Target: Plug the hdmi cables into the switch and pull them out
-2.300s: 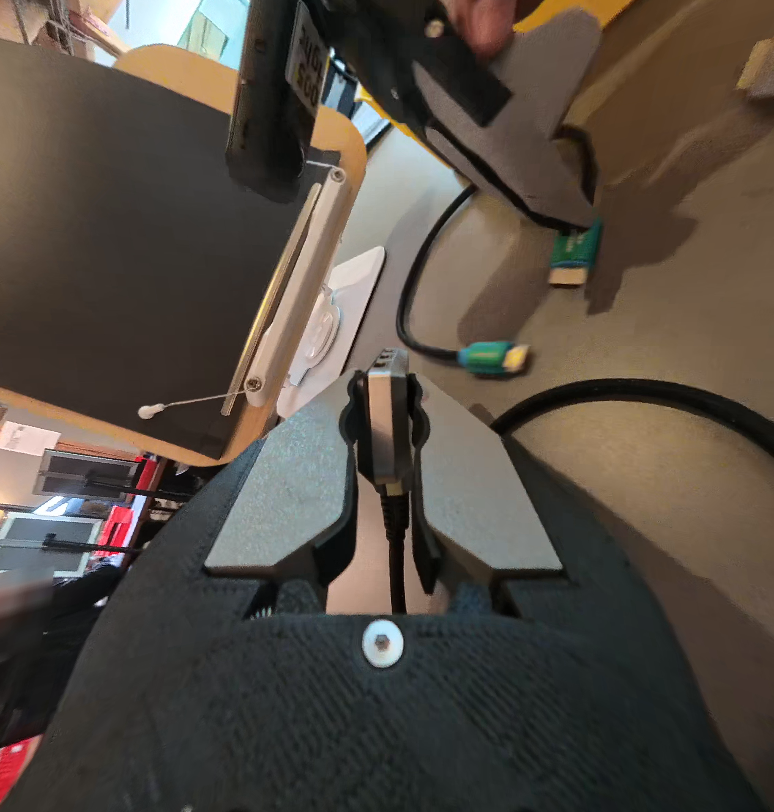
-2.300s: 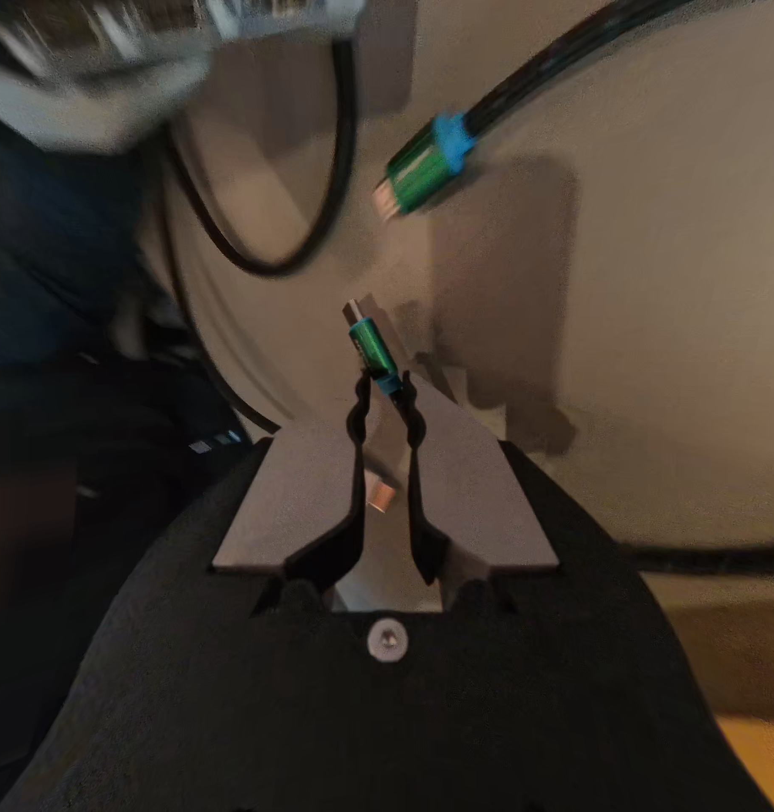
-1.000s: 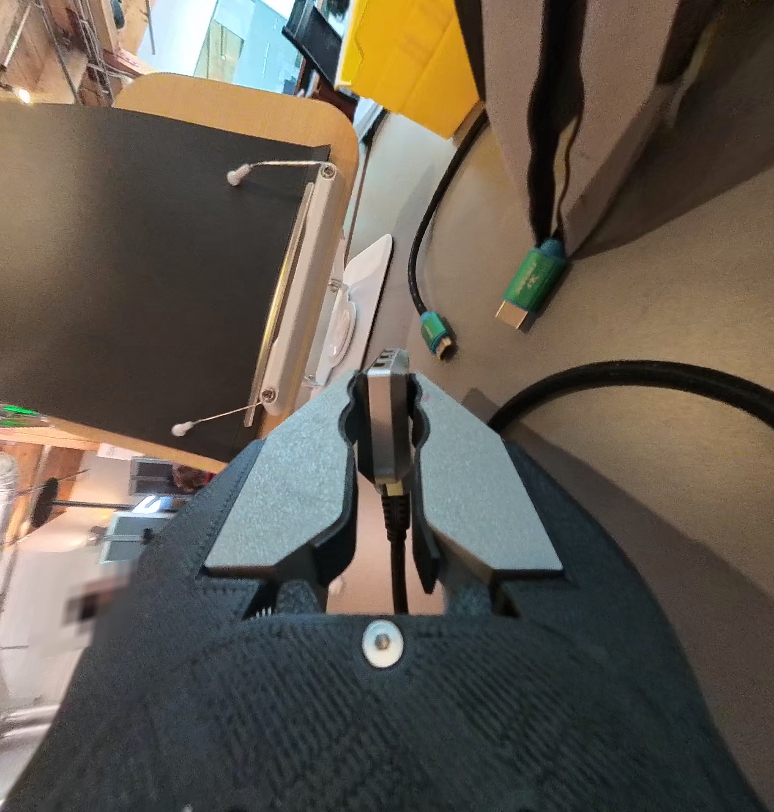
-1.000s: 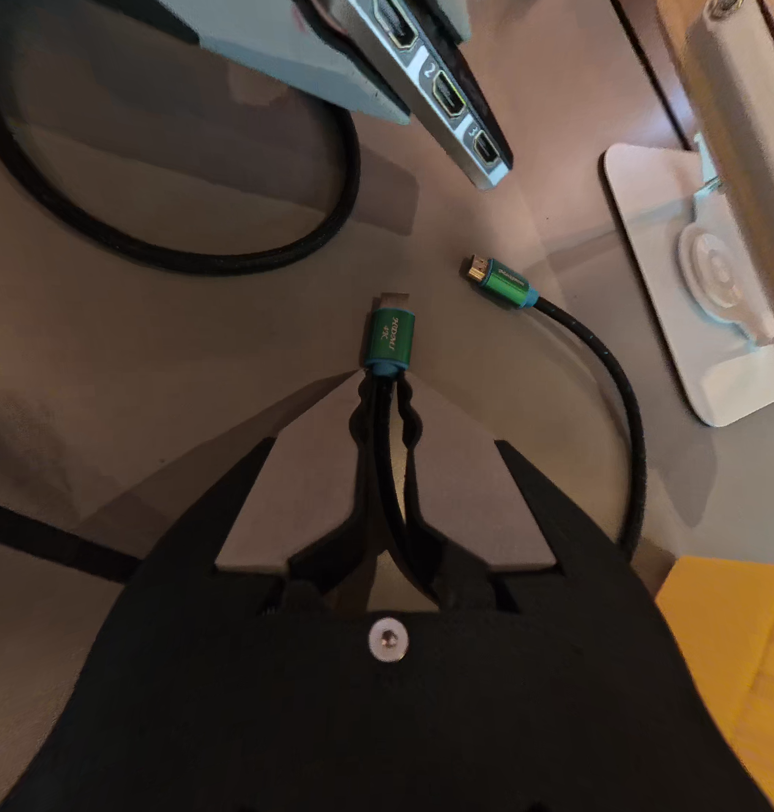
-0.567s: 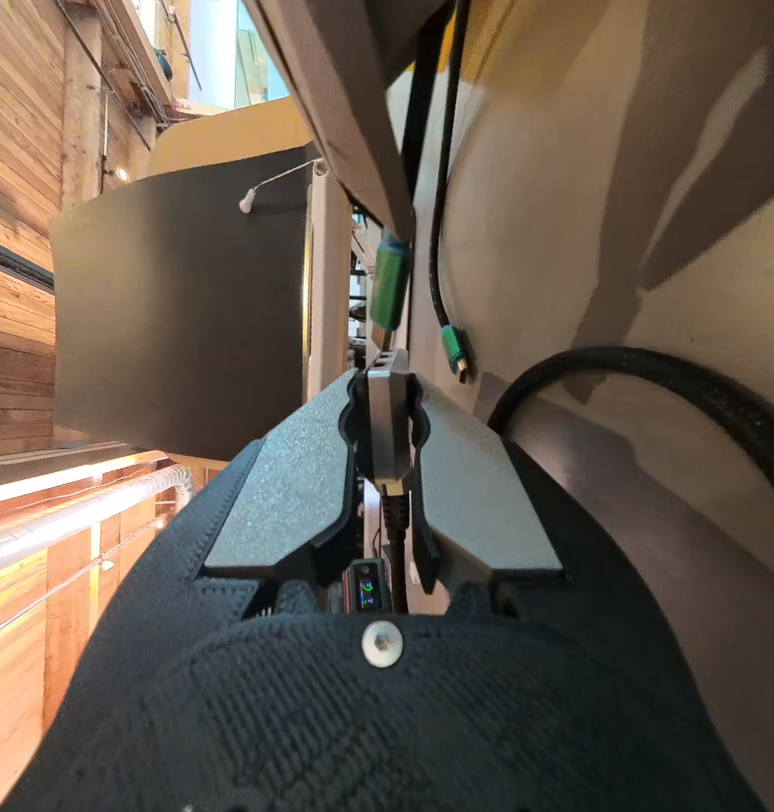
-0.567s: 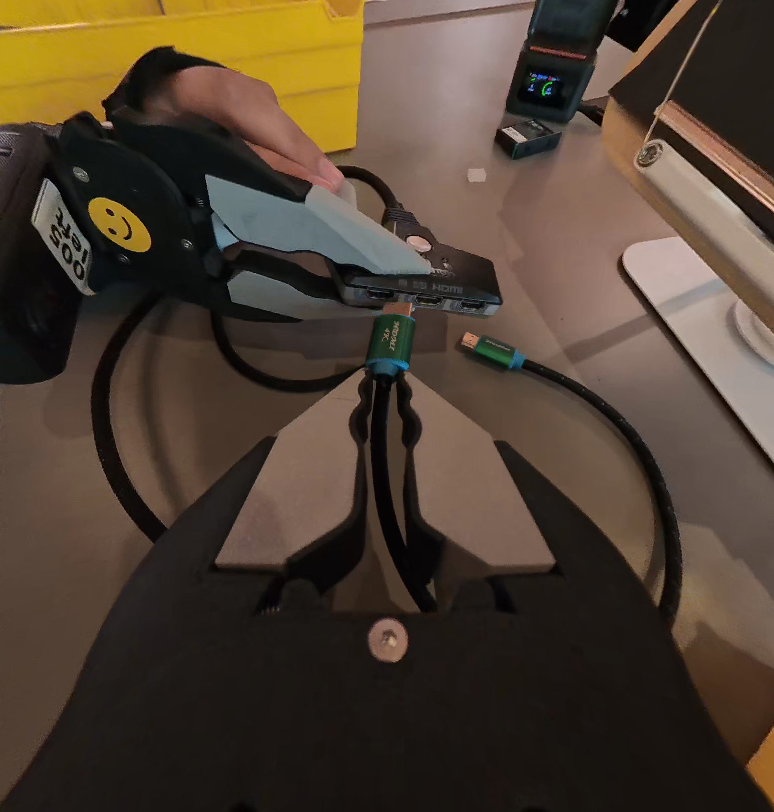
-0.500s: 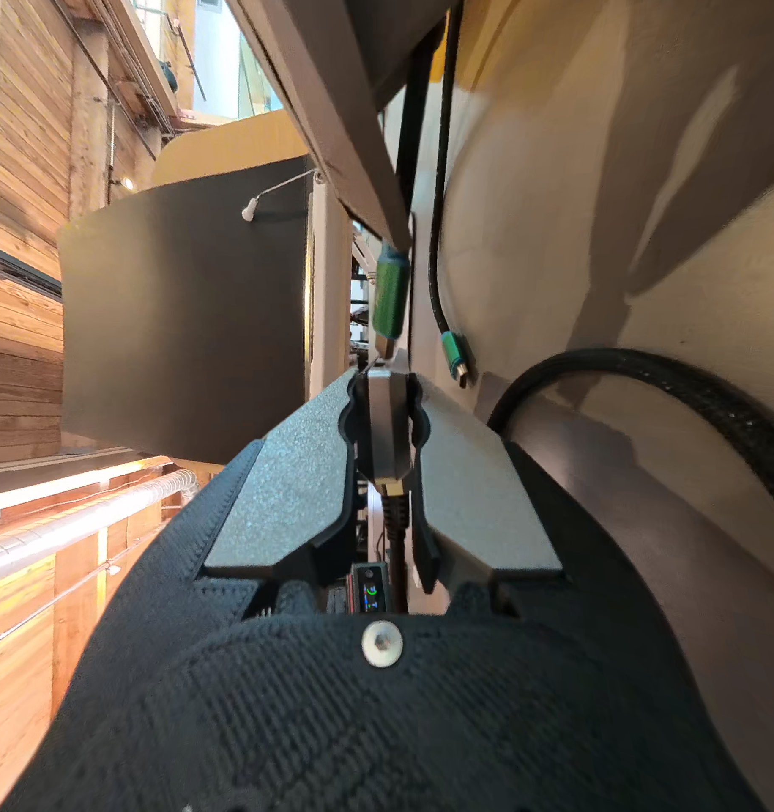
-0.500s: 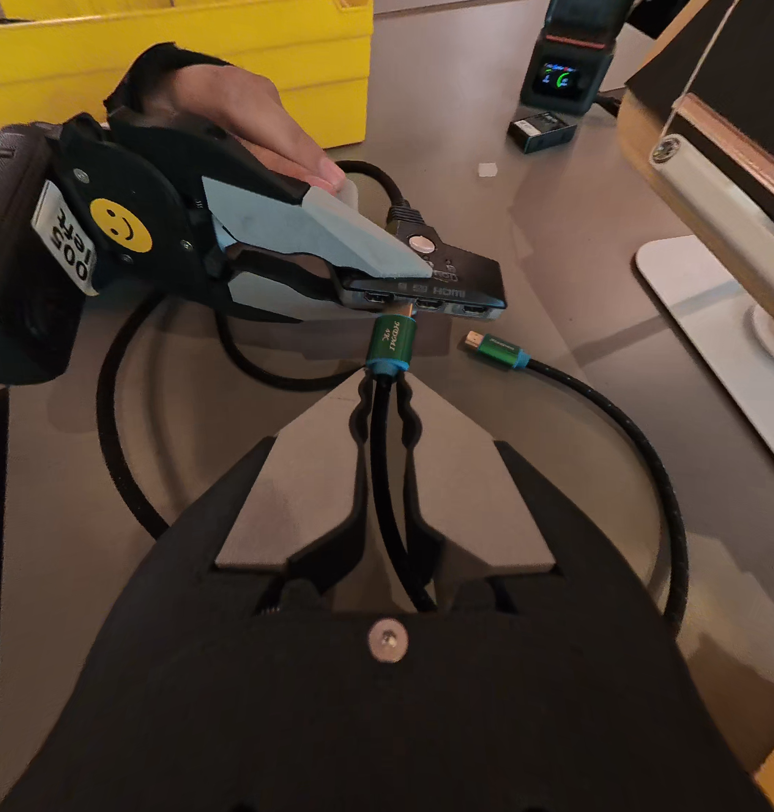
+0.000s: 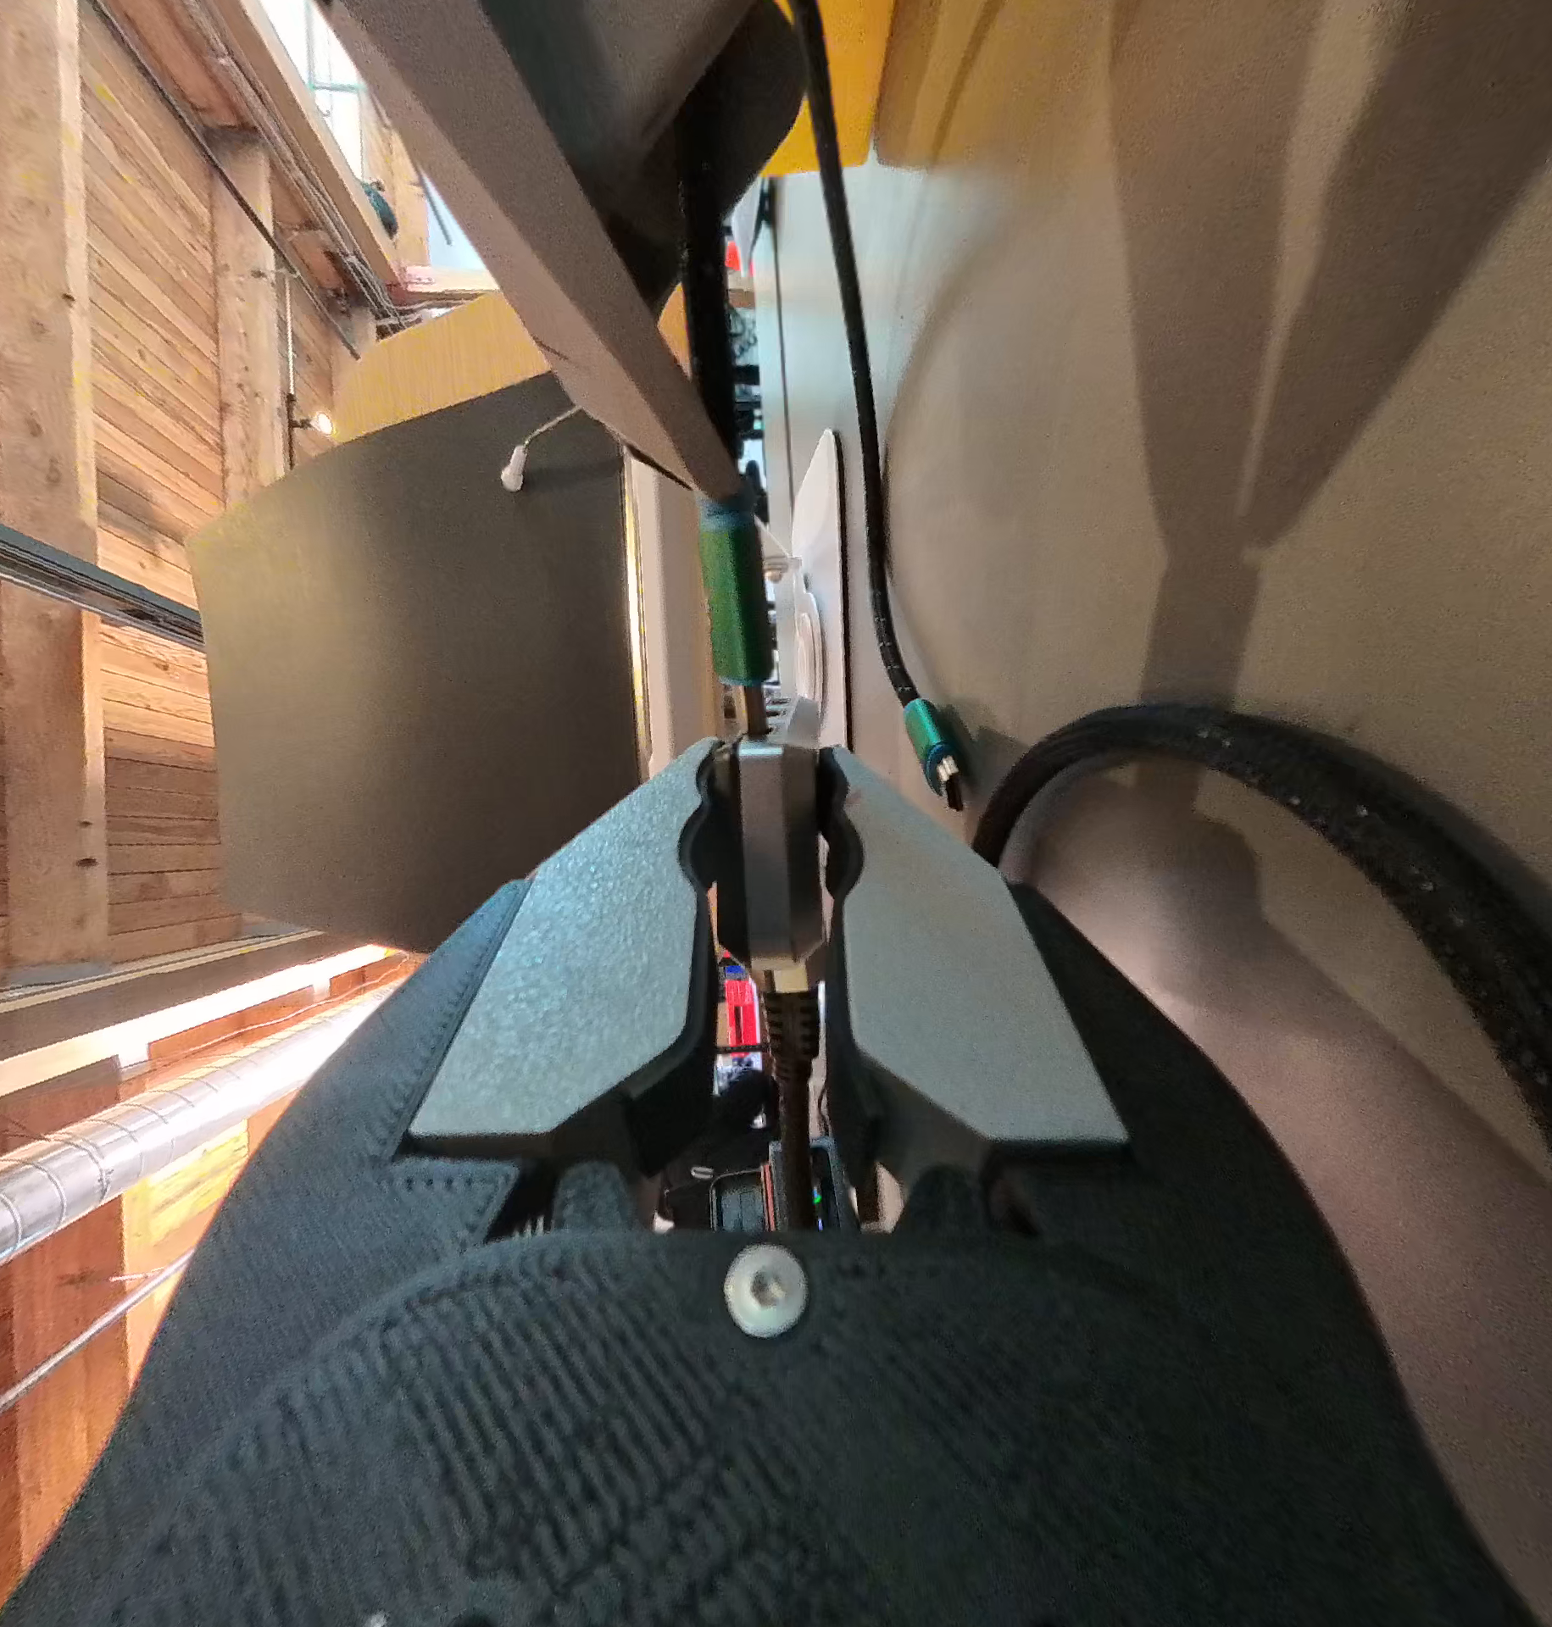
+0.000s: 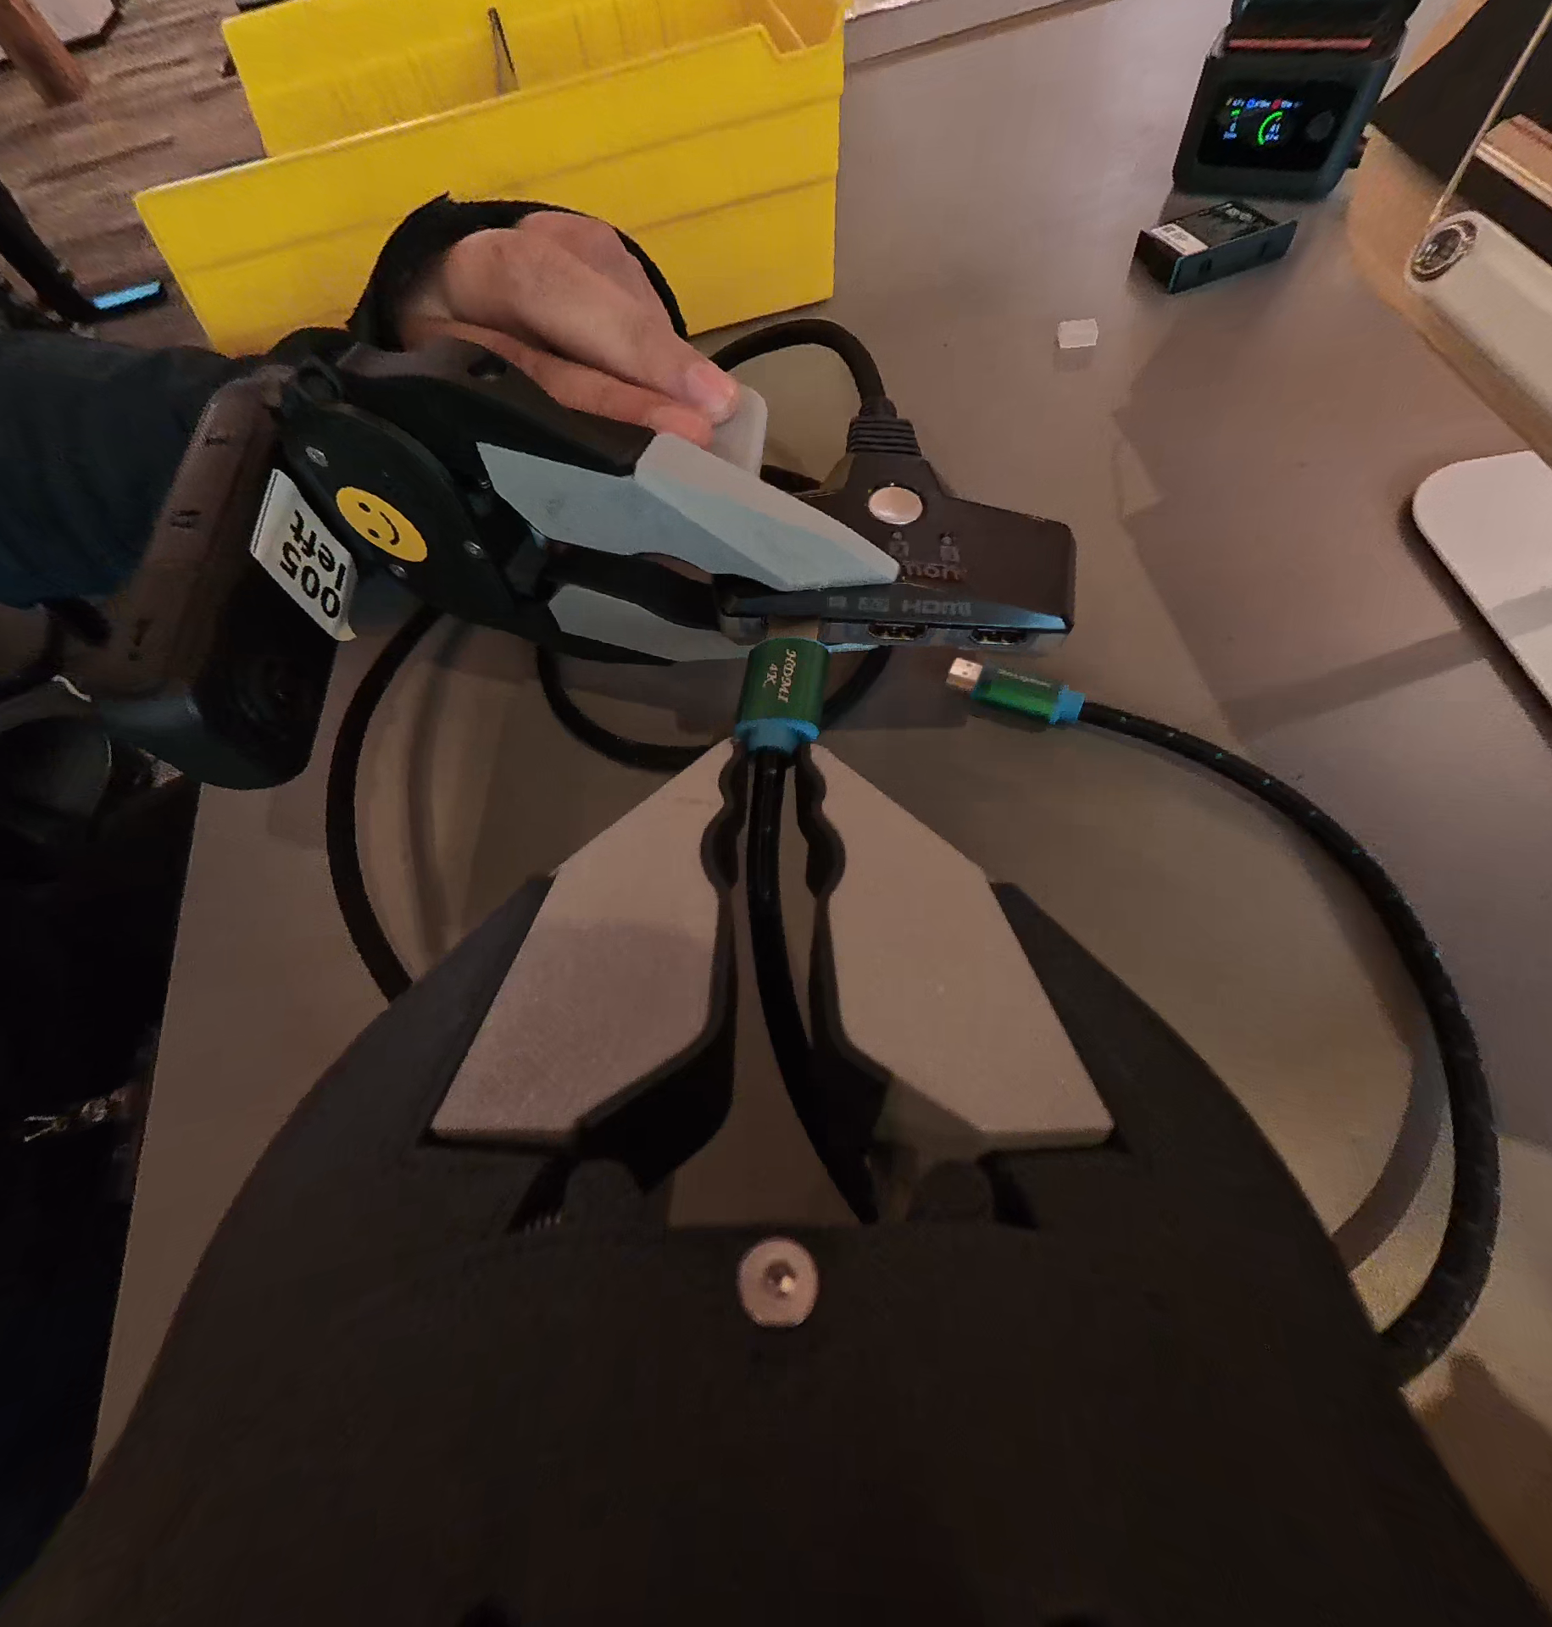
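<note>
Green HDMI plug seated at the leftmost port of the switch, both tongs loaded.

Left gripper [image 10: 807, 599] clamped flat on the black switch [image 10: 975, 563], held above the grey table [image 10: 1283, 493]. Right gripper [image 10: 772, 775] pinched on the black cable just behind the green plug [image 10: 781, 682], whose metal tip sits in the port nearest the left fingers. Second green plug [image 10: 1014, 688] lies loose on the table, just right of the first, below the two open ports. Yellow bin [image 10: 525, 150] behind.
</note>
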`<state>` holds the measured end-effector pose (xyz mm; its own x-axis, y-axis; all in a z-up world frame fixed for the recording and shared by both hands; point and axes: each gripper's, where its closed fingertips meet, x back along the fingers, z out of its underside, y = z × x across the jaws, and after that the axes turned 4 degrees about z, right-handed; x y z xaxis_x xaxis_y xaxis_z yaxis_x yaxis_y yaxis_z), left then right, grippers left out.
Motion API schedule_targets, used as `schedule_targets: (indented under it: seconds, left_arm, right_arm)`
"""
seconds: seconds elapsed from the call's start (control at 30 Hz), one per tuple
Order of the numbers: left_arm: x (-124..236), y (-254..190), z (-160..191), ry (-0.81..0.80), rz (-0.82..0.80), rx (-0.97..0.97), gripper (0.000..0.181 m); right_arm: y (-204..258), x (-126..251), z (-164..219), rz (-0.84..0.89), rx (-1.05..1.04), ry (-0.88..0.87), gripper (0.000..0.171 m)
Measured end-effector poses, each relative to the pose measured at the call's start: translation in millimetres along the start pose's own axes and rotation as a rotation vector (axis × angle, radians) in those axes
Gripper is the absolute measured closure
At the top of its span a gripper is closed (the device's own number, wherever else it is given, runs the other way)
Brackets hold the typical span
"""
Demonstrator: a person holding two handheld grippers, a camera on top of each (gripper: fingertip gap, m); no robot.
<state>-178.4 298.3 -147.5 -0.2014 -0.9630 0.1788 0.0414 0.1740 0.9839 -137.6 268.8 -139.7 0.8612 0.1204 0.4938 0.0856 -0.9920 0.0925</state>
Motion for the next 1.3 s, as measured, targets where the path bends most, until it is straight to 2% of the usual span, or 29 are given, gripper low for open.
schedule_targets:
  seconds: [0.23,0.57,0.73,0.9,1.1,1.3]
  left_arm:
    - [2,-1,-3,0.005,0.002,-0.019,0.163]
    - [11,8,-15,0.002,-0.094,-0.136,0.163]
    - [16,15,-20,-0.020,-0.118,-0.114,0.163]
    - [16,15,-18,-0.028,-0.097,-0.051,0.163]
    - [14,11,-12,0.037,-0.054,-0.005,0.164]
    - [5,8,-1,0.080,-0.017,0.058,0.164]
  right_arm:
    - [3,0,5,-0.008,0.012,0.015,0.163]
    - [13,7,8,-0.220,-0.209,0.011,0.163]
    - [17,16,-1,-0.316,-0.272,-0.050,0.163]
    - [17,15,-3,-0.277,-0.229,-0.059,0.163]
    - [18,4,-3,-0.201,-0.157,-0.061,0.164]
    - [12,-8,-7,-0.097,-0.182,-0.077,0.164]
